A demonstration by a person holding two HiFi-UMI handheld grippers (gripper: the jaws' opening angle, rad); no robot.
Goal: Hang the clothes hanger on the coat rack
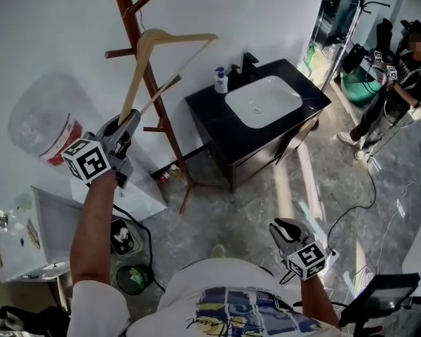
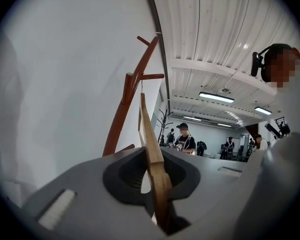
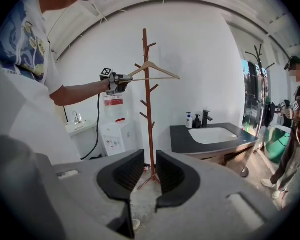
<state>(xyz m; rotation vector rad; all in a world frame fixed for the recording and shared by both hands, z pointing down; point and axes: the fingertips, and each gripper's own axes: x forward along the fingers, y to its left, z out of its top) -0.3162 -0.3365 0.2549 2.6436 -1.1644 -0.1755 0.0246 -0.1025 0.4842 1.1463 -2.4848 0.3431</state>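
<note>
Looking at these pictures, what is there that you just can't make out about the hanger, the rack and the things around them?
- Whether the hanger has its hook on a peg: the hook is a thin wire in the head view and too small in the right gripper view.
- The top of the coat rack: cut off by the head view's upper edge. Its foot is hidden behind the left gripper in the left gripper view.
- The soap bottle label: too small to read.

Left tool (image 1: 128, 123): forearm raised and extended, pointing level, jaws clamped on clothes hanger (image 1: 170, 39) end. Right tool (image 1: 283, 228): low beside torso, angled downward, jaws slightly apart, empty.
</note>
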